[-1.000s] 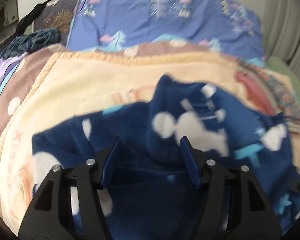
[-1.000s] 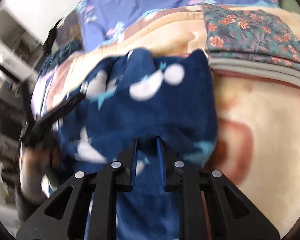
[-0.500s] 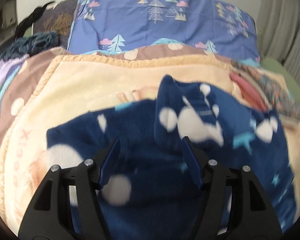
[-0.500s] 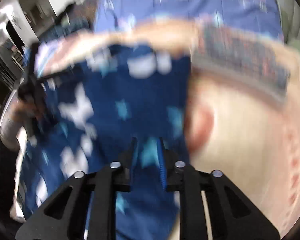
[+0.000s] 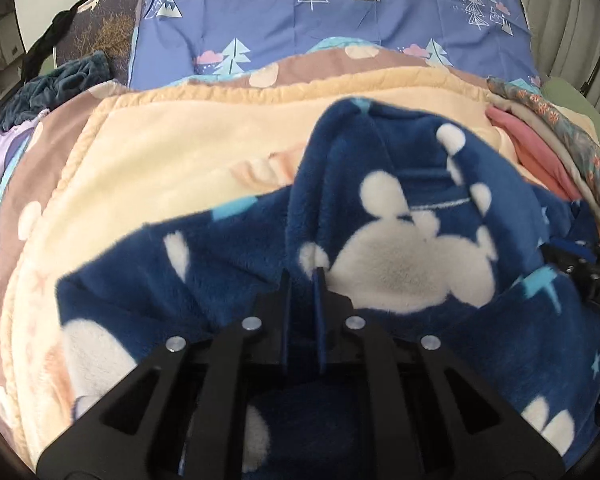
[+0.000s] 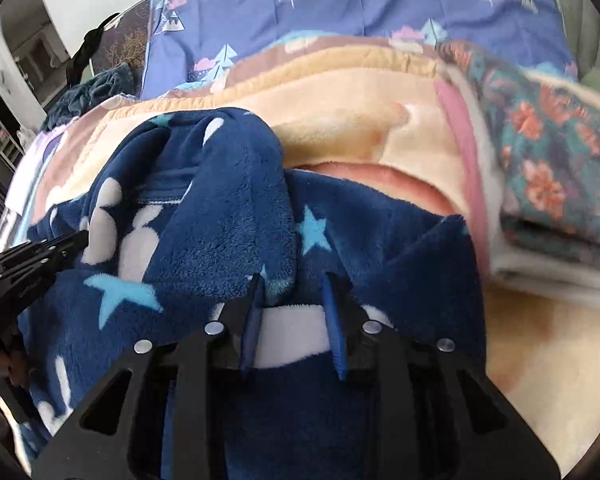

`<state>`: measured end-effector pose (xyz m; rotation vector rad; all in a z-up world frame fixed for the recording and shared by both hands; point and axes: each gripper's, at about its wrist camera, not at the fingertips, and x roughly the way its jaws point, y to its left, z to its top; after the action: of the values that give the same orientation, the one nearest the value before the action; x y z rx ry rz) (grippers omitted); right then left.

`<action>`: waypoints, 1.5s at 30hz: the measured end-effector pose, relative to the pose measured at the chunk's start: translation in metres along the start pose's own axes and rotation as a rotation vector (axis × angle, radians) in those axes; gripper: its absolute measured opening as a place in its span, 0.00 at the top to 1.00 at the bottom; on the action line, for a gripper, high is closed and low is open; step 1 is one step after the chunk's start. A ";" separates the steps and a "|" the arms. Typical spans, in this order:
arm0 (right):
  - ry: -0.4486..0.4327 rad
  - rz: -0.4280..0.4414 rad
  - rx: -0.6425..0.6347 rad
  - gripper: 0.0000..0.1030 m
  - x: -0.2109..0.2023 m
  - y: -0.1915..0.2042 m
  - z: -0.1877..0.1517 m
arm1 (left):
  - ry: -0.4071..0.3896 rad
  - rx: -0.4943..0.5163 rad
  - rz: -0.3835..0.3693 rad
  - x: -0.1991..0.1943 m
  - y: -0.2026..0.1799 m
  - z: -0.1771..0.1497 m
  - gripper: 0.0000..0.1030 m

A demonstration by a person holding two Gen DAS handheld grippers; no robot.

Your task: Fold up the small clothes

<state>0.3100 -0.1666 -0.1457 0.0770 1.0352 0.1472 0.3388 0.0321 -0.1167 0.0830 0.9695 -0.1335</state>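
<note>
A dark blue fleece garment (image 5: 220, 264) with white mouse shapes and light blue stars lies rumpled on a cream blanket (image 5: 172, 152); it also shows in the right wrist view (image 6: 228, 216). My left gripper (image 5: 302, 276) is shut on a fold of the fleece near its middle. My right gripper (image 6: 294, 284) is open, its fingers (image 6: 332, 300) resting on the fleece at its right part with a white patch between them. The right gripper shows at the right edge of the left wrist view (image 5: 588, 276). The left gripper shows at the left edge of the right wrist view (image 6: 36, 260).
A stack of folded clothes, floral on top with pink and white below (image 6: 540, 184), lies right of the fleece; it also shows in the left wrist view (image 5: 556, 144). A purple tree-print pillow (image 5: 324, 12) lies behind. Dark teal cloth (image 5: 56, 84) sits at far left.
My left gripper has closed from open onto a fold of the fleece. My right gripper has opened and let go of the fleece, which has settled lower on the blanket.
</note>
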 end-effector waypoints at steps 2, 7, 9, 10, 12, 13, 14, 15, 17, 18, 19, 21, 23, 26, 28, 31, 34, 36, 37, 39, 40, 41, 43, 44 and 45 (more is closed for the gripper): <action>-0.024 -0.042 -0.015 0.73 -0.009 0.005 -0.001 | -0.022 0.014 0.030 -0.008 -0.004 0.003 0.86; -0.168 -0.149 -0.008 0.72 -0.065 -0.008 -0.012 | -0.222 -0.043 -0.077 -0.072 0.003 -0.002 0.83; -0.095 -0.214 0.041 0.72 -0.048 -0.028 -0.019 | -0.220 -0.034 -0.157 -0.076 -0.001 -0.014 0.77; -0.060 -0.182 0.074 0.71 -0.030 -0.039 -0.022 | -0.172 -0.004 -0.136 -0.063 -0.007 -0.020 0.69; -0.076 -0.163 0.068 0.70 -0.017 -0.043 -0.024 | -0.057 0.093 -0.024 -0.019 -0.022 -0.039 0.65; -0.093 -0.166 0.069 0.70 -0.023 -0.039 -0.023 | -0.105 0.104 -0.007 -0.020 -0.023 -0.045 0.66; -0.113 -0.186 0.065 0.69 -0.035 -0.033 -0.023 | -0.128 0.098 0.000 -0.033 -0.023 -0.045 0.66; -0.129 -0.197 0.063 0.69 -0.048 -0.027 -0.026 | -0.134 0.084 -0.004 -0.042 -0.021 -0.045 0.64; -0.173 -0.115 0.058 0.68 -0.078 -0.020 -0.041 | -0.181 0.047 -0.096 -0.079 -0.015 -0.052 0.54; -0.189 -0.058 0.032 0.67 -0.091 -0.014 -0.052 | -0.211 0.054 -0.137 -0.095 -0.015 -0.060 0.49; -0.186 -0.055 0.009 0.63 -0.096 -0.012 -0.061 | -0.232 0.082 -0.145 -0.109 -0.015 -0.069 0.38; -0.096 -0.133 -0.021 0.56 -0.090 -0.019 -0.091 | -0.225 0.195 -0.065 -0.113 -0.024 -0.091 0.30; -0.042 -0.112 0.031 0.47 -0.067 -0.036 -0.111 | -0.101 0.255 0.055 -0.081 -0.025 -0.112 0.29; -0.042 0.016 0.228 0.47 -0.093 -0.060 -0.117 | -0.147 0.133 -0.014 -0.109 -0.002 -0.129 0.30; -0.061 0.052 0.235 0.47 -0.115 -0.062 -0.130 | -0.212 0.065 -0.084 -0.148 0.019 -0.148 0.28; -0.080 0.058 0.162 0.48 -0.148 -0.058 -0.163 | -0.263 0.047 -0.046 -0.186 0.040 -0.182 0.24; -0.080 0.167 0.119 0.64 -0.174 -0.046 -0.201 | -0.226 0.024 -0.024 -0.207 0.060 -0.217 0.24; -0.052 0.265 0.035 0.72 -0.192 -0.027 -0.231 | -0.210 0.024 -0.026 -0.219 0.066 -0.241 0.24; -0.038 0.308 -0.004 0.73 -0.195 -0.014 -0.240 | -0.206 0.026 -0.024 -0.223 0.068 -0.249 0.24; 0.000 0.394 -0.101 0.73 -0.201 0.017 -0.258 | -0.189 0.010 -0.013 -0.227 0.075 -0.266 0.24; 0.029 0.437 -0.136 0.73 -0.203 0.034 -0.268 | -0.179 -0.005 -0.011 -0.227 0.078 -0.274 0.24; 0.047 0.468 -0.150 0.73 -0.204 0.042 -0.274 | -0.164 -0.029 -0.013 -0.229 0.083 -0.284 0.24; 0.082 0.548 -0.170 0.73 -0.213 0.064 -0.294 | -0.148 -0.066 -0.016 -0.231 0.094 -0.304 0.24; 0.102 0.591 -0.191 0.73 -0.215 0.078 -0.300 | -0.141 -0.093 -0.019 -0.234 0.100 -0.314 0.24; 0.117 0.621 -0.212 0.73 -0.216 0.087 -0.305 | -0.140 -0.105 -0.022 -0.235 0.103 -0.319 0.24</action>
<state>-0.0679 -0.1166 -0.1059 0.1979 1.0798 0.8319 -0.0372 0.1931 -0.1007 -0.0334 0.8367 -0.1066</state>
